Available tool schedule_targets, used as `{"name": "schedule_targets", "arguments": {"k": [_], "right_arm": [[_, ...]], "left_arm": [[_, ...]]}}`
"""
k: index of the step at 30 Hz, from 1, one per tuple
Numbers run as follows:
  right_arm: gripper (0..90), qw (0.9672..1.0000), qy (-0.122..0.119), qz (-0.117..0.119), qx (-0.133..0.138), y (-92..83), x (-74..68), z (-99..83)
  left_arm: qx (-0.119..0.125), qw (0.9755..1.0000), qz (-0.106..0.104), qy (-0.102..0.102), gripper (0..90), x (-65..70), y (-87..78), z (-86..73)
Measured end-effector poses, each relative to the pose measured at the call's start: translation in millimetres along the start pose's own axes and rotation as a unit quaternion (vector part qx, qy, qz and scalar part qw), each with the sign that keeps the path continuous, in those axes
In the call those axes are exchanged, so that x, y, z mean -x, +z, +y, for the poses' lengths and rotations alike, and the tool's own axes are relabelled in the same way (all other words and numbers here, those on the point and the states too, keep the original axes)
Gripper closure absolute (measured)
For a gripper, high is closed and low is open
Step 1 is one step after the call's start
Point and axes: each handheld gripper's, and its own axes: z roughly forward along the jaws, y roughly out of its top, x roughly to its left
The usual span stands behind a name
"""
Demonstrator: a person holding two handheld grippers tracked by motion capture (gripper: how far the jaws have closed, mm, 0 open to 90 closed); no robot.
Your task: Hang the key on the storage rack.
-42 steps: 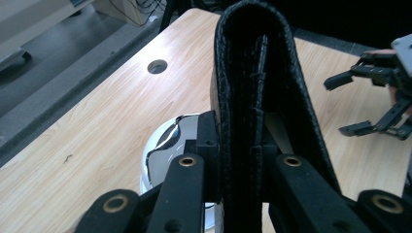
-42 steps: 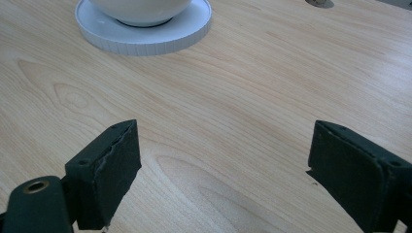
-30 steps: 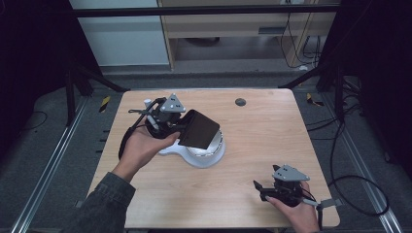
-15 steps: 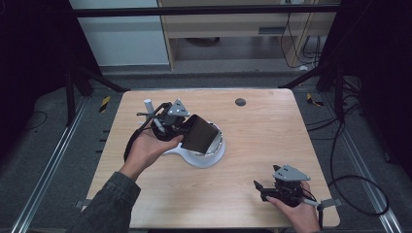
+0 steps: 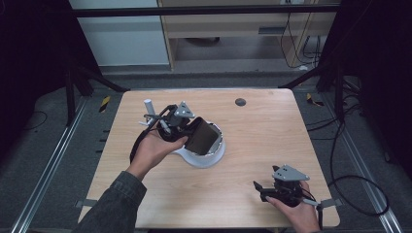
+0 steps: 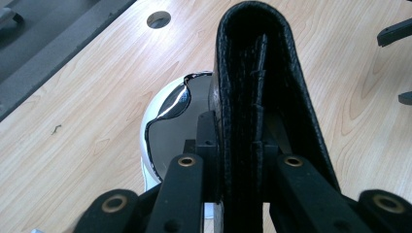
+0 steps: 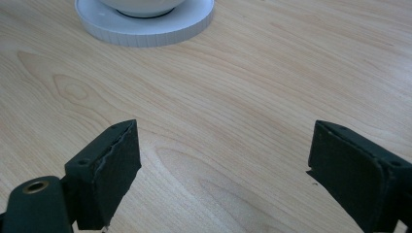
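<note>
The left claw [image 5: 187, 131] was clamped on a folded black leather wallet [image 5: 201, 137], its jaws squeezing the two halves together so the fold stayed closed. The wallet hung over a white round dish [image 5: 206, 156] left of centre on the wooden bench [image 5: 252, 136], apparently so it could be lowered straight into it; whether it touched the dish could not be told. In the left gripper view the wallet [image 6: 255, 97] stood edge-on between the jaws, with the dish [image 6: 170, 121] beneath. The left forearm reached in from the near left, hand tipped toward the dish. The right claw [image 5: 265, 190] lay released at the near right, well apart, jaws spread over bare wood, seemingly kept clear. A small hole [image 5: 240, 102] sat at the far side.
</note>
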Motion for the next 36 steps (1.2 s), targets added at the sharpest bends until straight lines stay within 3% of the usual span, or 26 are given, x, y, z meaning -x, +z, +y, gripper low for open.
{"name": "schedule_targets", "arguments": {"k": [26,36], "right_arm": [[10.7,0.9999,0.002,0.006,-0.01,2.8,-0.3,-1.6],[10.7,0.9999,0.002,0.006,-0.011,3.0,0.0,-1.9]], "left_arm": [[0.004,0.9997,0.002,-0.024,78.6,-2.9,18.0,4.9],[0.024,0.9986,0.021,-0.043,73.6,-6.4,16.1,5.9]]}}
